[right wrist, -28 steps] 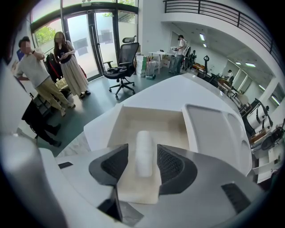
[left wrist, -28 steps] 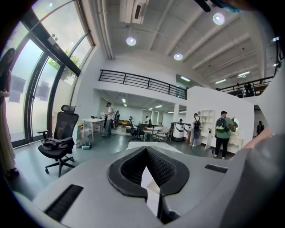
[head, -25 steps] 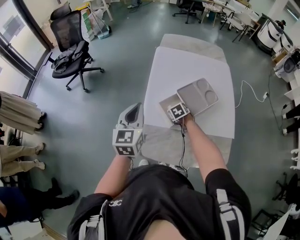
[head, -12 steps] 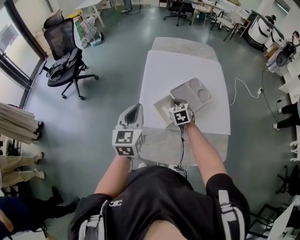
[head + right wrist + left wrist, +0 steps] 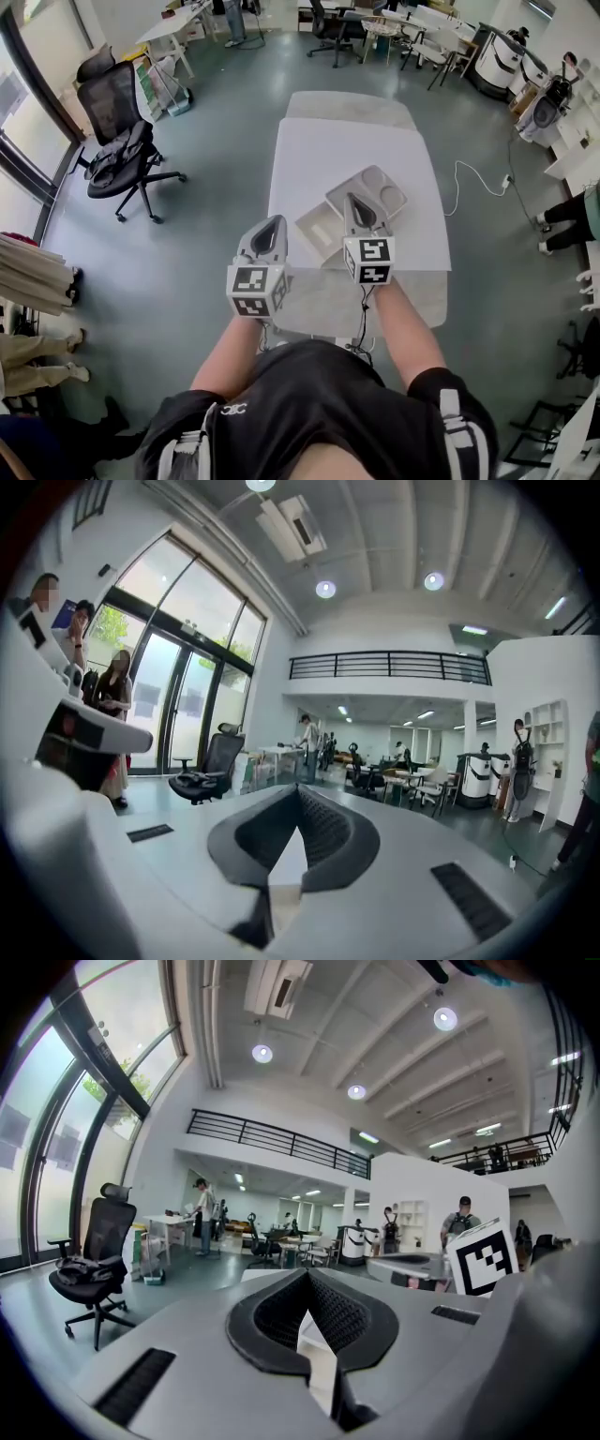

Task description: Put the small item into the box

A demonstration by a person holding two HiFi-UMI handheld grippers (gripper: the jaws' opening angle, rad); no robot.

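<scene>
Head view: an open white box (image 5: 317, 230) is seen on the white desk (image 5: 394, 141), with a grey compartment tray (image 5: 390, 189) just beyond it to the right. The right hand-held gripper (image 5: 356, 199) is held in the air just right of the box, in front of the tray. The left hand-held gripper (image 5: 272, 223) is held in the air left of the box. In both gripper views the jaws are shown pressed together, with nothing gripped. The small item cannot be made out.
</scene>
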